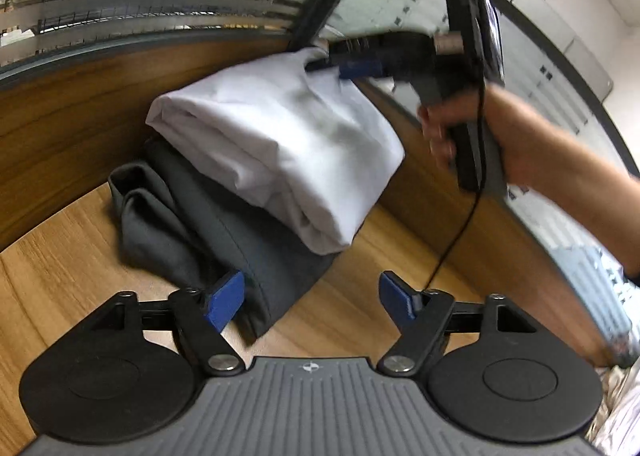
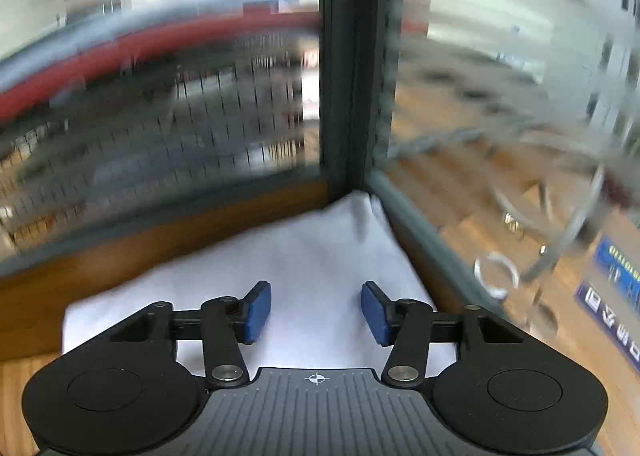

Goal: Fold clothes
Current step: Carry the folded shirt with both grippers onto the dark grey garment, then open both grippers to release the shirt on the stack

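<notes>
Clothes sat folded in the bench (image 1: 60,264) corner: a gray garment (image 1: 224,240) underneath, a white garment (image 1: 280,144) stacked on top. Left gripper (image 1: 312,296) jaws stood released near the gray edge; right gripper (image 2: 316,310) jaws hung released over white cloth.

Left wrist cam: angled down over the desk (image 1: 60,256) from the near side, close to the dark garment (image 1: 224,232), facing the corner. Right wrist cam: tight over the white folded garment (image 2: 312,256), facing the corner post (image 2: 352,56). Shared: white garment, corner, wood ledge.
</notes>
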`<action>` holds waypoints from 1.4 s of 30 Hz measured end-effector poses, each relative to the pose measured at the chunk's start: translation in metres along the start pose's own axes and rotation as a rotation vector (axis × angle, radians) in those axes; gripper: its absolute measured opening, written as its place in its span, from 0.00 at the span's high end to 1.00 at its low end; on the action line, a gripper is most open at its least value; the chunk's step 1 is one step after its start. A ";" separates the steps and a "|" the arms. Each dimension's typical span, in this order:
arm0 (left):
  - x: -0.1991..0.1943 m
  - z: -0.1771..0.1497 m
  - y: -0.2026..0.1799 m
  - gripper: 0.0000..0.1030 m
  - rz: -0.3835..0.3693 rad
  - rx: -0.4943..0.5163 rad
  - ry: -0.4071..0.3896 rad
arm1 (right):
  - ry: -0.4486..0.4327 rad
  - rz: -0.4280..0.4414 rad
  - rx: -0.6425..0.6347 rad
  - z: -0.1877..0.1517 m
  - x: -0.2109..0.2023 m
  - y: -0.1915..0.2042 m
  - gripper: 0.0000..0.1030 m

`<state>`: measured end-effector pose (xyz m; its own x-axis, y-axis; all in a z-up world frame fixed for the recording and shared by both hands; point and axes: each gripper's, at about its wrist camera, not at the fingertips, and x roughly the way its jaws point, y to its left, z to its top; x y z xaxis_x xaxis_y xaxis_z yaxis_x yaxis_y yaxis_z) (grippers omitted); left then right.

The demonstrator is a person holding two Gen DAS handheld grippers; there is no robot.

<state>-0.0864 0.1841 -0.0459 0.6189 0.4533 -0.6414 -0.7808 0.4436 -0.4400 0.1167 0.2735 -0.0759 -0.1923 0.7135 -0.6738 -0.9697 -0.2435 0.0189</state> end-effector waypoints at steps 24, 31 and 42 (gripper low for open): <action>-0.024 -0.006 -0.009 0.12 0.068 0.118 -0.022 | -0.031 0.042 0.028 -0.009 -0.052 0.023 0.33; -0.046 -0.014 -0.016 0.03 0.060 0.170 -0.039 | 0.022 0.023 -0.054 -0.083 -0.094 0.063 0.32; -0.091 -0.038 -0.032 0.01 0.068 0.271 -0.056 | 0.008 -0.047 0.099 -0.140 -0.178 0.090 0.24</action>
<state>-0.1208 0.0997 0.0025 0.5759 0.5279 -0.6243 -0.7740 0.5980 -0.2083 0.0844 0.0320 -0.0577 -0.1457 0.7169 -0.6817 -0.9878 -0.1439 0.0598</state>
